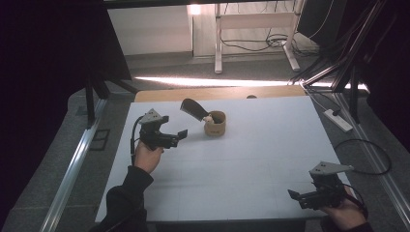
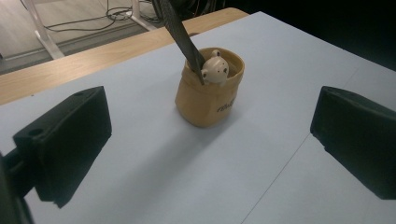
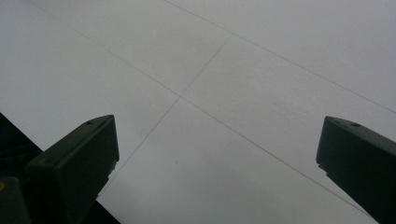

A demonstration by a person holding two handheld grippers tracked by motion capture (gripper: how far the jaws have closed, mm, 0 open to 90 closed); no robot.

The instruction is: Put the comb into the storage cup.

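Table (image 1: 241,164) pale and flat under both our grippers. We hold the left gripper (image 1: 181,135) on the left side of it, aimed at a tan cup (image 1: 215,123) standing upright toward the far middle of the table. Its jaws stand wide apart and hold nothing; in the left gripper view the cup (image 2: 208,95) sits between them but farther off, not touched. A small cream bear head (image 2: 215,70) peeks over the cup's rim. A dark flat tool (image 1: 194,108) leans out of the cup, tilted up and away to the left, its lower end inside beside the bear head. We cannot tell what kind of tool it is.

We hold the right gripper (image 1: 296,197) at the near right corner of the table, well apart from the cup. Its jaws are also spread wide, with bare table (image 3: 224,93) between them and 2 thin seam lines crossing there.
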